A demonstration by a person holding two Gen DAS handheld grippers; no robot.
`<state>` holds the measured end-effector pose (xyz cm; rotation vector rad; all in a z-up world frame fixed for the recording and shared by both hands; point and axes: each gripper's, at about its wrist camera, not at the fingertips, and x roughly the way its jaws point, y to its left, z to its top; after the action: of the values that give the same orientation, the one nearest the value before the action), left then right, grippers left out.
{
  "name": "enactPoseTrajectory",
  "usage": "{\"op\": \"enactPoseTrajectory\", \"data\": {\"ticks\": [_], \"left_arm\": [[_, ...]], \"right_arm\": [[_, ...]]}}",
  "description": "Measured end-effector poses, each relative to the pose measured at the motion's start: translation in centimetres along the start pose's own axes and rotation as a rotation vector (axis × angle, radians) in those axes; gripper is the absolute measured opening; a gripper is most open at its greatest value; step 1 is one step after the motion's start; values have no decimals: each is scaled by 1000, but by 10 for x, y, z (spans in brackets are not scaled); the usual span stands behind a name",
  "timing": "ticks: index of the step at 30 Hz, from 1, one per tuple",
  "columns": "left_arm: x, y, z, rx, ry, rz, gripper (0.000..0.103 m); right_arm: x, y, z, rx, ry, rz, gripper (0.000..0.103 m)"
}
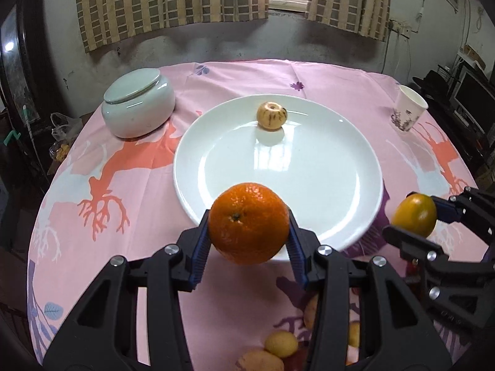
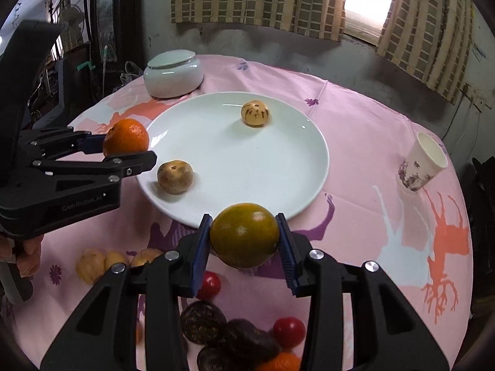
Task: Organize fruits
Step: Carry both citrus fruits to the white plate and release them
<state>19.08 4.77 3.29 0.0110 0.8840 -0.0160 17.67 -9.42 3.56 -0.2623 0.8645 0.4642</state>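
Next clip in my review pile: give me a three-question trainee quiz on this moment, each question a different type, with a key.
1. True or false: the left gripper holds its jaws shut on the orange.
2. How many fruits lie on the white plate in the right wrist view?
A. none
B. two
C. four
3. Fill in: the right gripper holds the greenish-yellow citrus above the ____ near the plate's front rim.

Key:
1. True.
2. B: a striped pale fruit and a brown-speckled fruit.
3. Pink tablecloth.
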Motion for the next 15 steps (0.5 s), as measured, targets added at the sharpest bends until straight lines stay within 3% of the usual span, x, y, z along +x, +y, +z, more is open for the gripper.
{"op": "enactPoseTrajectory", "data": {"ticks": [7,8,9,11,15], "left_arm": [[30,2,7,-15,44,20,47],[30,1,6,-17,36,28,51],[26,0,5,-21,16,49,65],[13,-2,2,-17,-33,66,83],[-11,-9,-5,31,-65,95,87]], "right_arm": [[40,-3,11,25,43,-13,43],[42,-4,11,32,46,-9,55],[39,-6,10,37,31,-25,62],[26,-7,5,31,-19,-39,68],[0,-12,-13,29,-35,-23,67]]}}
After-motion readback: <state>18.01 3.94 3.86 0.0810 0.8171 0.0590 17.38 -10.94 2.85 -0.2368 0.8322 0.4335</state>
